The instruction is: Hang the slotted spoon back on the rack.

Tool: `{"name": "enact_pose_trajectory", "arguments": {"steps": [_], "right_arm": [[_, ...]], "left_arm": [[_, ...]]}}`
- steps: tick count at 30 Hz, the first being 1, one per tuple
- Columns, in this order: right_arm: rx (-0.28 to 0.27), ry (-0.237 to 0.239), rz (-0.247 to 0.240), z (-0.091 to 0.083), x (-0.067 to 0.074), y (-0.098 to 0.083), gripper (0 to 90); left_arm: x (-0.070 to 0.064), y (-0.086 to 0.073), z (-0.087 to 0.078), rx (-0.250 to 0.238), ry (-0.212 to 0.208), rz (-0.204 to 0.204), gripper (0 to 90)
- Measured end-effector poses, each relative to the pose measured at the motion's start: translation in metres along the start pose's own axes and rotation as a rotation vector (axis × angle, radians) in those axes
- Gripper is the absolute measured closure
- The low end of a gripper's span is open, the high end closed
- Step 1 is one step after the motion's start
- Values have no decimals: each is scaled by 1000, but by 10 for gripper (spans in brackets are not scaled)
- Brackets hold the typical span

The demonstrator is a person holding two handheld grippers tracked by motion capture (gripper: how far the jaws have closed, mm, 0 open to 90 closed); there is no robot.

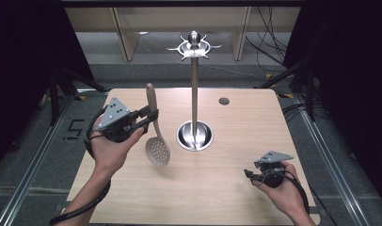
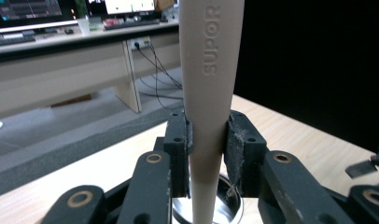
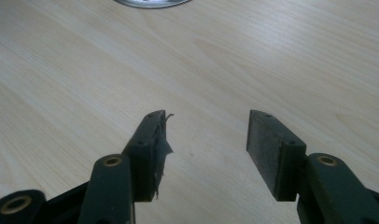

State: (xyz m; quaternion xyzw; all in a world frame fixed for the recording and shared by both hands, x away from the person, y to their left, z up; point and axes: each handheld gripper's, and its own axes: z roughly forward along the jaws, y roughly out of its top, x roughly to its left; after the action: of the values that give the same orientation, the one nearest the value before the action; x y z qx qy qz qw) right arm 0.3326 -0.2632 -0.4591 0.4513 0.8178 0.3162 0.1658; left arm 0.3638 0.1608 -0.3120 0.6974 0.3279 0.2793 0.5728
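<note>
Nearest the person, the right gripper rests low over the table at its near right corner. In the right gripper view its jaws stand wide apart with nothing between them, only bare wood below, and the rim of the stand's base shows at the top edge.

Farther in and to the left, the left gripper holds the skimmer. In the left gripper view its jaws are closed tight on the handle, one pad on each side, at the narrow part below the moulded lettering. The skimmer hangs clear of the table, its long axis close to upright but tilted: the perforated bowl is down and toward the person, the handle tip up and away.

Beyond that stands the rack, a steel post rising from a round base just right of the skimmer's bowl, with a ring of hooks at the top.

The coming move looks to turn on height and side. The hooks lie up, right and farther off from the handle tip, and the left gripper is plainly the nearer of the two. Hanging the skimmer would likely mean raising it and carrying the tip across to a hook.
</note>
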Motion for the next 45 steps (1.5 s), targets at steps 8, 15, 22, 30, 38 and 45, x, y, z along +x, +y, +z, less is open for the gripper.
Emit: {"name": "enact_pose_trajectory", "arguments": {"steps": [8,15,22,30,38,45], "right_arm": [[-4,-3,-13,0,-1,0,481],[-1,0,0,0,0,0,482],[-1,-1,-1,0,0,0,481],[-1,0,-2,0,0,0,481],[-1,1,-1,0,0,0,480],[-1,2,-2,0,0,0,480]], "left_arm": [[-2,1,3,-48,4,-9,710],[-4,4,8,-72,-2,0,710],[-5,6,18,-96,-15,10,710],[-8,8,27,-110,-16,16,710],[-10,12,34,-101,-13,-6,710],[-11,17,43,-97,-16,13,710]]}}
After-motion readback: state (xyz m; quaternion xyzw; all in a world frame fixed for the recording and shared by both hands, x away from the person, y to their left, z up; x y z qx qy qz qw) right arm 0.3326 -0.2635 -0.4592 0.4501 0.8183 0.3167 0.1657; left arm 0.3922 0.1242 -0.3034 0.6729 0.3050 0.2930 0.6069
